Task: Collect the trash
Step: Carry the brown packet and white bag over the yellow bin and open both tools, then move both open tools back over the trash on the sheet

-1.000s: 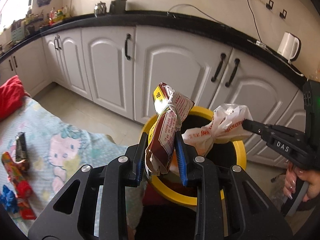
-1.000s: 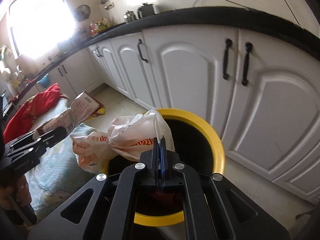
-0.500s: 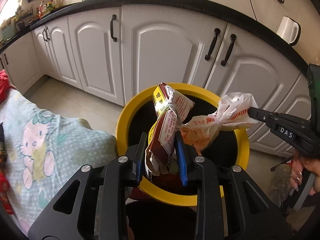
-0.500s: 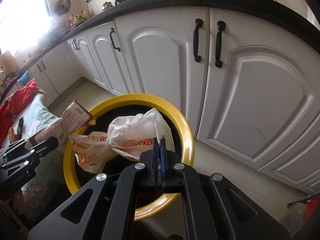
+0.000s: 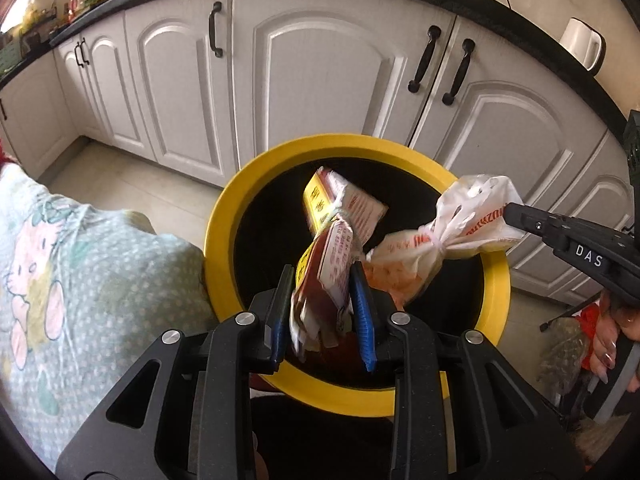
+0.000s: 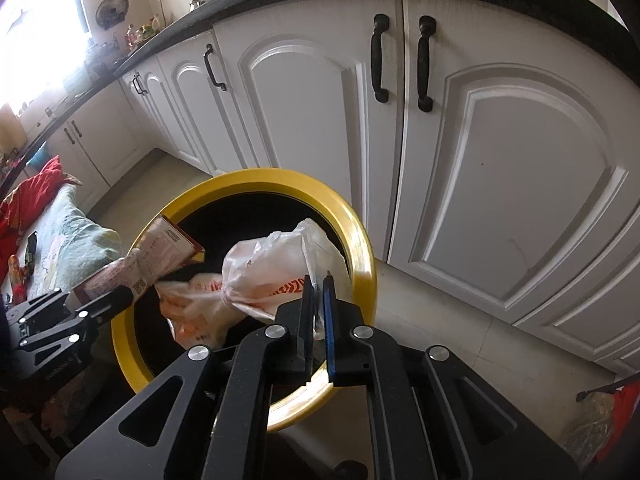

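white kitchen cupboards (image 5: 320, 80) with dark handles are filling the background, and below them the yellow-rimmed bin (image 5: 224, 220) is standing on the pale tiled floor, its dark inside gaping under both our tools.

we are judging this to be the dropping step: both pieces of trash are hanging over the mouth of the bin, none yet released into it.

our left gripper (image 5: 322, 312) is pinching a crumpled paper packet (image 5: 340, 248) between its fingers, which are standing a narrow way apart and pressing its red and white printed sides. the packet is stiff, creased and folded, poking up and forward above the bin.

our right gripper (image 6: 318, 316) is carrying a knotted plastic bag (image 6: 272, 276), thin, wrinkled and whitish with orange print, bunched into a soft lump. its fingers have just been parting a little; a slim gap is showing, with a fold of the bag between them, and the bag is not yet falling.

next, we think, both pairs of fingers need widening fully so the packet and the bag can slip free. the limp film may be clinging to a finger, so a small shake could be needed.
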The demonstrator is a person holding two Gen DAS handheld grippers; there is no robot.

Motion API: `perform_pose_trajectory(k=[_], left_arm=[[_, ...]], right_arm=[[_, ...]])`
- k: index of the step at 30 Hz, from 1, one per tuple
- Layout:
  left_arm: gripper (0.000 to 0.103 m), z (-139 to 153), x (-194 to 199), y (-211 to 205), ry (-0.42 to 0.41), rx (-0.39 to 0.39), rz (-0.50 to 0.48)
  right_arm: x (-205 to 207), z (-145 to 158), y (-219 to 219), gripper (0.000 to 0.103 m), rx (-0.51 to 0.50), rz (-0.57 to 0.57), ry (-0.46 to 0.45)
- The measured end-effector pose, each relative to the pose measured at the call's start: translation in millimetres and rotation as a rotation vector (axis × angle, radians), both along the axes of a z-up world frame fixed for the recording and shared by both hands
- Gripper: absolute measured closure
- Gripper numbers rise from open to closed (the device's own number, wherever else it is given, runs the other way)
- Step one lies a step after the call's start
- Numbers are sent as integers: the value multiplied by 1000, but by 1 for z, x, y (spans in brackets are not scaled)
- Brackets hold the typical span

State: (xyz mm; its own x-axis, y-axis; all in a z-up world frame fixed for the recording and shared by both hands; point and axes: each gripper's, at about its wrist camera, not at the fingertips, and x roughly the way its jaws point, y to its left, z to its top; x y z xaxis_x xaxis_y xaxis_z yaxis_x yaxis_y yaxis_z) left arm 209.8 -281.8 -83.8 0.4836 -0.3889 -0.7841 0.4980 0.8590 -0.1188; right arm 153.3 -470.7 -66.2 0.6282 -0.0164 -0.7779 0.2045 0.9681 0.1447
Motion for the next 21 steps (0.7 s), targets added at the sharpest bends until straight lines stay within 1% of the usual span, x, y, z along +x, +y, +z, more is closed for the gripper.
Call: perform_pose_trajectory(k=[3,4,6,8,9,10,12,14,16,18,19,21], left_arm=[[80,4,-2,2,-14,4,-1],[74,5,-2,3,-19,5,2],[66,8,-2,8,-22,-1,14],[63,11,-2,13,-24,-6,26],[59,13,-2,16,-25,-12,35],[54,15,-2,20,-25,-17,42],[48,18,-3,27,-22,-33,58],[40,23,-3,33,-19,-44,71],[24,28,-4,40,-20,-58,86],[14,34,-6,47,-22,-77,102],[11,37,-6,51,-22,-84,110],[11,41,-7,57,-24,-92,126]], right_arm=[[0,2,2,88,4,6,-5],[0,2,1,86,4,5,-6],[0,4,2,78,8,1,-14],[0,6,2,74,7,0,-21],[-1,8,2,69,7,-3,-25],[-1,10,3,66,8,-6,-31],[-2,12,4,56,7,-11,-40],[-3,15,7,52,8,-11,-50],[-4,18,9,48,10,-10,-60],[-5,21,12,42,9,-7,-70],[-6,23,14,41,9,-4,-78],[-7,27,17,36,9,1,-92]])
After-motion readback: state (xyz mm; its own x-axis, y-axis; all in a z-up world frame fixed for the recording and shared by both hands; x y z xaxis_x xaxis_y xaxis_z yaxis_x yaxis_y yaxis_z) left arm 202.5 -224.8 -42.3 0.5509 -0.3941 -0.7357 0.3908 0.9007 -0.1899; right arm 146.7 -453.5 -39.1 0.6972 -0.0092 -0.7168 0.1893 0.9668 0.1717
